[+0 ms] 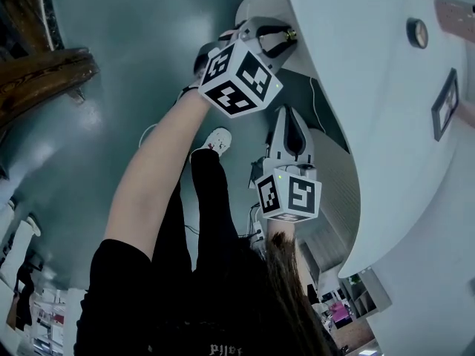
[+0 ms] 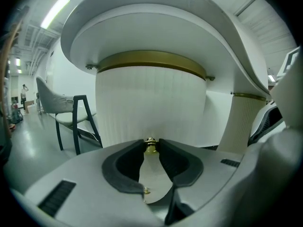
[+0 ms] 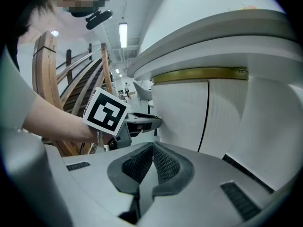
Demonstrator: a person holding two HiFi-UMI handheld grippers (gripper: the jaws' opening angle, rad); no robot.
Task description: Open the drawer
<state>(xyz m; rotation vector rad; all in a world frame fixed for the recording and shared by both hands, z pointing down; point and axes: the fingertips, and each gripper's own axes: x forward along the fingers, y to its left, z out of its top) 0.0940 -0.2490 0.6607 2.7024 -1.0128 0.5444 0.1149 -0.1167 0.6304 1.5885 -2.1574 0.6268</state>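
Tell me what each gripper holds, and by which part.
The left gripper pinches the small brass knob between its jaws; the right gripper holds nothing.

Cool indoor light from ceiling strip lights (image 2: 56, 11), upper left of the frame. Heavy fisheye bending, dark corners; the nearest foreground looks perhaps slightly soft.

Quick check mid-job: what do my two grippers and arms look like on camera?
Both the left gripper and right gripper have pale grey shells with curved black pads. Each carries a white cube printed with black square markers. The person wears a black short-sleeved top; the forearms are bare.
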